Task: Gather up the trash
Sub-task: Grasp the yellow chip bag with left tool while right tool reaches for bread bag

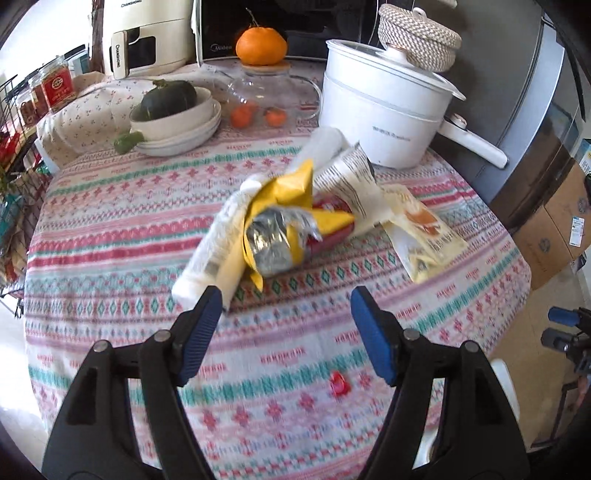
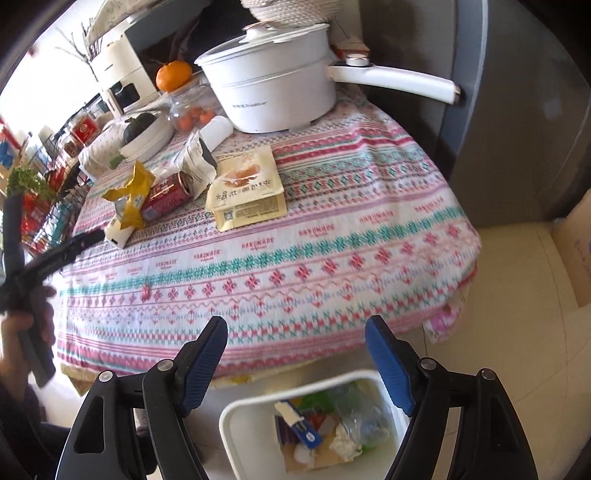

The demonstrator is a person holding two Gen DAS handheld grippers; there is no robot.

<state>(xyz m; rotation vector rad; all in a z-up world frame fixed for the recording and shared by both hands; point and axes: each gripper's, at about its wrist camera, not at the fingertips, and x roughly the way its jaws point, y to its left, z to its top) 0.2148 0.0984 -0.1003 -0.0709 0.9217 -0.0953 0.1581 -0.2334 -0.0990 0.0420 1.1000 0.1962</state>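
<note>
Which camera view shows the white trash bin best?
The right wrist view: the white trash bin stands on the floor below the table edge, open, with trash inside. The left wrist view does not show it at all.

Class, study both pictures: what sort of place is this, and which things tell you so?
Probably a home kitchen or dining corner: a white cooking pot on a cloth-covered table, a microwave behind it, and a trash bin beside it.
</note>
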